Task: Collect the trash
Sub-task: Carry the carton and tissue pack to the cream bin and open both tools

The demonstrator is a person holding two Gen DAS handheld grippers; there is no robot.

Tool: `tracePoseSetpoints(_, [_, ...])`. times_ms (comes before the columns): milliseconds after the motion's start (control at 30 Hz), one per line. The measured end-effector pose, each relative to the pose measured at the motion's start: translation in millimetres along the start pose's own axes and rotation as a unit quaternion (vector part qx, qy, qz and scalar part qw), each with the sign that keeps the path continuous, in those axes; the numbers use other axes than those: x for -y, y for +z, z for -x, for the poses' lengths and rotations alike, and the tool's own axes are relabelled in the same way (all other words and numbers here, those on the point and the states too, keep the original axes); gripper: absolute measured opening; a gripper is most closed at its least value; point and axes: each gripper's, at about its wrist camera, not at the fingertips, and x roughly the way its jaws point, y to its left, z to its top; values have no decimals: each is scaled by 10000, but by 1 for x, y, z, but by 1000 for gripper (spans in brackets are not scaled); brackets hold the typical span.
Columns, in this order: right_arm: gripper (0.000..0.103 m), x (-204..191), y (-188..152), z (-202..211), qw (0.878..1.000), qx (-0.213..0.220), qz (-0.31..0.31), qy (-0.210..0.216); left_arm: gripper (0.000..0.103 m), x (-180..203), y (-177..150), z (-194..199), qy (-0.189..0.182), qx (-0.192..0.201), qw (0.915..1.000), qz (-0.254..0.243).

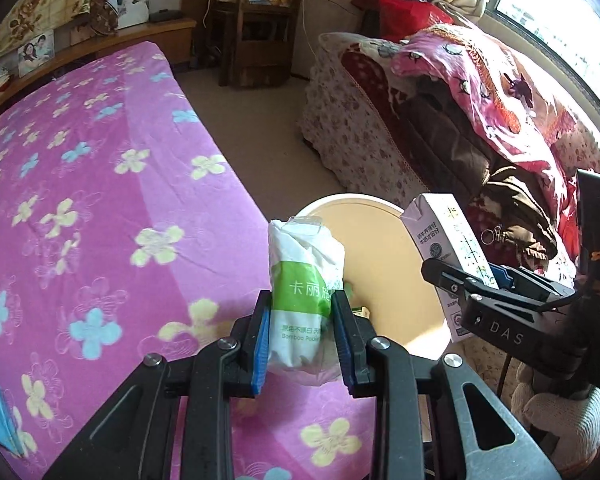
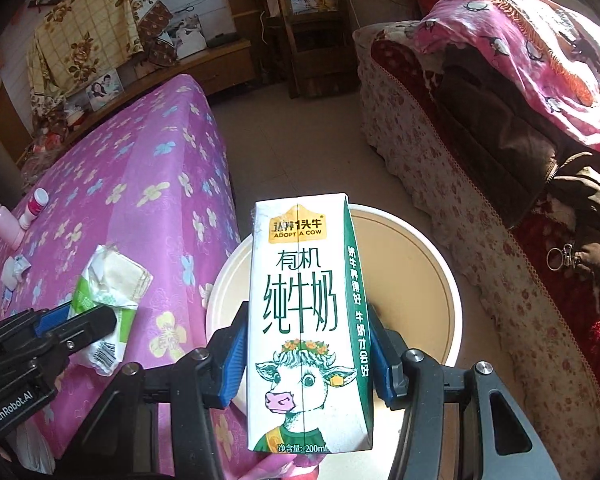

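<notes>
My left gripper (image 1: 302, 334) is shut on a white and green tissue pack (image 1: 302, 280), held upright above the edge of the pink flowered bed. The same tissue pack (image 2: 108, 296) and left gripper (image 2: 76, 328) appear at the lower left of the right wrist view. My right gripper (image 2: 306, 354) is shut on a white and green milk carton (image 2: 306, 320) with a cow picture, held upright over a round cream bin (image 2: 428, 280). In the left wrist view the milk carton (image 1: 444, 240) and right gripper (image 1: 472, 288) hang over the far side of the bin (image 1: 380, 264).
The pink flowered bed (image 1: 100, 200) fills the left; a pink bottle (image 2: 2, 220), a small white bottle (image 2: 34, 206) and scraps (image 2: 14, 272) lie on it. A sofa heaped with blankets and clothes (image 2: 520, 120) stands right. A wooden chair (image 2: 304, 20) is at the back.
</notes>
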Motion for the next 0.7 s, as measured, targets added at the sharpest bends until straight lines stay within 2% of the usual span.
tracePoseSetpoints(567, [56,7,2,-3,9996,-38,-198,-189,32,17,10,-14,-338,15,9994,-74])
tracePoseSetpoints(700, [56,12,4,-5,9991,-54,-351,-250,39,17,11,-14,-334,33,9994,-67])
